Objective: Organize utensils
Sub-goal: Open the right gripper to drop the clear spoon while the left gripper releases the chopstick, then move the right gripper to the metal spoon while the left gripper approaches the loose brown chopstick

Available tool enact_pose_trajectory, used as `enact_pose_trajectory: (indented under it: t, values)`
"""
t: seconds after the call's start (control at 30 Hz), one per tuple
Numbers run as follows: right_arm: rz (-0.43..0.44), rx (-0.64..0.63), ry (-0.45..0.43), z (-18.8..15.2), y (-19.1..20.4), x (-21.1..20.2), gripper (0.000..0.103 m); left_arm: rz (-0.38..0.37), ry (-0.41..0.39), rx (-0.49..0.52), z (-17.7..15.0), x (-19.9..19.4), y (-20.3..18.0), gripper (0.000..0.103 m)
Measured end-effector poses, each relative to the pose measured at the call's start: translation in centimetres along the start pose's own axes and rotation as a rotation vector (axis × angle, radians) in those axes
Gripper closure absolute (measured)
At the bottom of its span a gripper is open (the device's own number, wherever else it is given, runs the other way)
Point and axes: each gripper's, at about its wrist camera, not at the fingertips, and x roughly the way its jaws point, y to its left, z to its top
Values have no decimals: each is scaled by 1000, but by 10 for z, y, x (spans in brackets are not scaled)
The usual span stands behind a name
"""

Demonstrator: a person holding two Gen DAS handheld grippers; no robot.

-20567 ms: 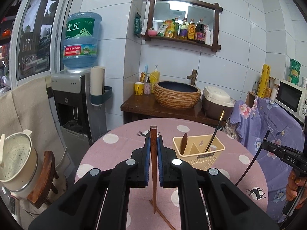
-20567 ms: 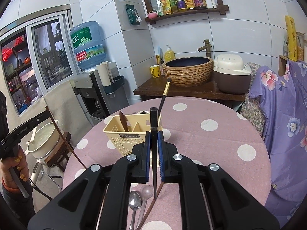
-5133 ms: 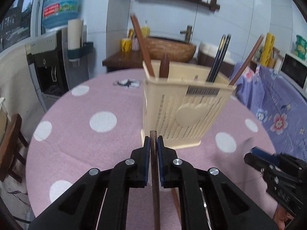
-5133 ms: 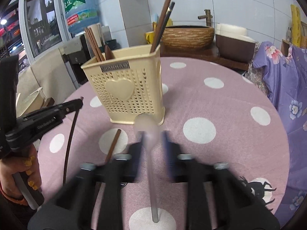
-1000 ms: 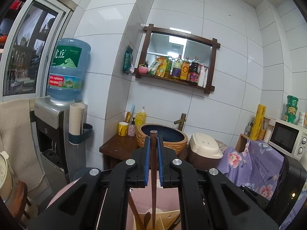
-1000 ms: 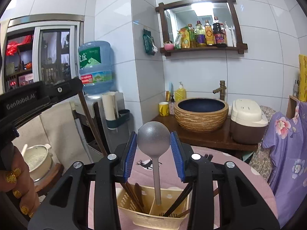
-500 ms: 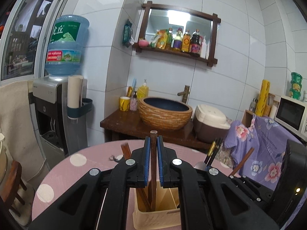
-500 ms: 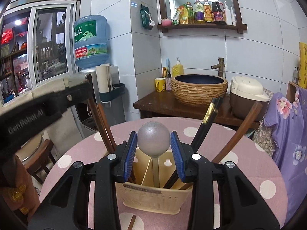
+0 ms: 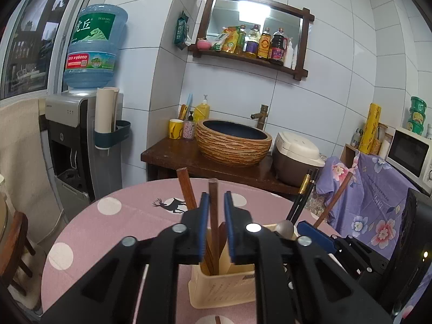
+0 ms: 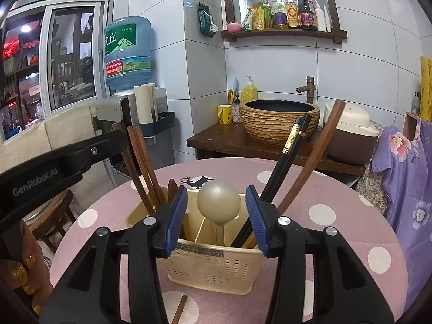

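Pink tablecloth (image 10: 337,189) with white dots; cream holder (image 10: 210,267); silver spoon (image 10: 218,202); brown chopstick (image 9: 213,216); blue pads (image 10: 176,216).

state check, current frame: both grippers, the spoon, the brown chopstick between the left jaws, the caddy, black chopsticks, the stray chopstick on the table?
left gripper: jaws opening, clear of the brown chopstick
right gripper: jaws opening, clear of the spoon
brown chopstick: upright in the caddy
spoon: standing bowl-up in the middle compartment
caddy: upright on the table
black chopsticks: leaning in the right compartment
stray chopstick: flat on the table, outside the caddy
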Motion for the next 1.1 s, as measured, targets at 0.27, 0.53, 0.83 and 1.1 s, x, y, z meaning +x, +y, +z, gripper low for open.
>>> enact_pose_trajectory:
  t: [0.27, 0.53, 0.83, 1.1]
  values:
    - [-6, 2, -3, -17, 0, -42, 50, -9, 10, -8, -22, -38, 9, 43]
    - [5, -32, 204, -81, 14, -65, 47, 77, 96, 66, -69, -58, 10, 27]
    - [-2, 2, 399, -150, 25, -49, 47, 164, 206, 14, -122, -48, 32, 27]
    - [-15, 16, 463, -175, 30, -42, 47, 198, 250, -38, -148, -50, 48, 27]
